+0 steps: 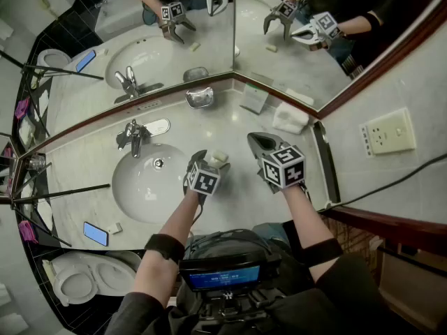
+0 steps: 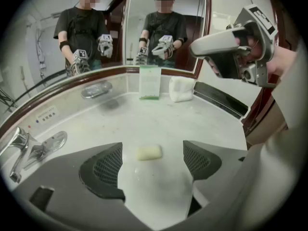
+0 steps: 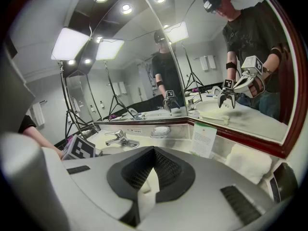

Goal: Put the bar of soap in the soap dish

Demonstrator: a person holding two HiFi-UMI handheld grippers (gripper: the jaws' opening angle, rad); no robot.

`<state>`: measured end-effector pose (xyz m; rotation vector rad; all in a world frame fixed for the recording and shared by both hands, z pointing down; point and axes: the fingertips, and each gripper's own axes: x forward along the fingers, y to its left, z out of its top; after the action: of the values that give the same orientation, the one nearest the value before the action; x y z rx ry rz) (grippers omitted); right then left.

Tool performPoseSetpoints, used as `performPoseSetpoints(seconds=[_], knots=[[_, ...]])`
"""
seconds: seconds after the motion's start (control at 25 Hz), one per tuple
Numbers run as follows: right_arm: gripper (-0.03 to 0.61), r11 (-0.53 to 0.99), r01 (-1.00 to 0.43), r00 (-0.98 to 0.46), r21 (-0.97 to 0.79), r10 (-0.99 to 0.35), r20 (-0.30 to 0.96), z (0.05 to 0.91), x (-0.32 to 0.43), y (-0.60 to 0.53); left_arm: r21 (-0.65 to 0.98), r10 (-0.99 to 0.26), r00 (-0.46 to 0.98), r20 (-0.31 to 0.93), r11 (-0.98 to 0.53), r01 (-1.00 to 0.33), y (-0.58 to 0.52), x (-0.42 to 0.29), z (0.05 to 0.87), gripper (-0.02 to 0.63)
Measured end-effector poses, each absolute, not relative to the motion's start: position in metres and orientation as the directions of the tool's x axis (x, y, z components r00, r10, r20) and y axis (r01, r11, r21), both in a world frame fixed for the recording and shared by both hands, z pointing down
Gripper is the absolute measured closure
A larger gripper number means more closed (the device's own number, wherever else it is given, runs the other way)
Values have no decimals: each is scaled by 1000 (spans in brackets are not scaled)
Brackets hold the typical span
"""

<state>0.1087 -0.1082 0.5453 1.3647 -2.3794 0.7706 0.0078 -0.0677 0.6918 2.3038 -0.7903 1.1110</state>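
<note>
A pale bar of soap (image 2: 149,152) lies on the marble counter (image 2: 159,119), to the right of the sink in the head view (image 1: 220,156). My left gripper (image 2: 151,146) is tilted down over it, jaws open, with the soap between the fingertips and no pad touching it. In the head view the left gripper (image 1: 211,160) sits right at the soap. The metal soap dish (image 1: 199,98) is mounted on the backsplash under the mirror and also shows in the left (image 2: 96,89) and right (image 3: 160,131) gripper views. My right gripper (image 1: 254,141) hovers to the right, shut and empty (image 3: 153,153).
A sink (image 1: 150,180) with a chrome faucet (image 1: 133,135) takes up the left of the counter. A folded white towel (image 1: 290,117) and a standing card (image 1: 253,100) are in the back corner. A phone (image 1: 96,233) lies at the counter's near left edge. Mirrors cover both walls.
</note>
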Motion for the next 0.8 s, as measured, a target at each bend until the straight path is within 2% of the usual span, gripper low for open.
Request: performPoseSetpoints(seconds=[0.52,0.68,0.76,0.8], knots=[[557,344,-886,-461,-309,-714,526,565,146,-91,151,-275,405,872,-636,-757,-90,20,750,225],[557,341,-888,-458,-309,-714,530,566,149,-93,138,-271,382,884,-628,-765,-92,18,756,299],[557,342,-887,-459,-309,-714,529,565,149,-95,132,-276,376,884,-626,-768,-93,17,756,306],[557,343,-887,-460,-309,-713,529,565,150,-96,130,-278,376,884,-626,-769,-94,17,755,349]])
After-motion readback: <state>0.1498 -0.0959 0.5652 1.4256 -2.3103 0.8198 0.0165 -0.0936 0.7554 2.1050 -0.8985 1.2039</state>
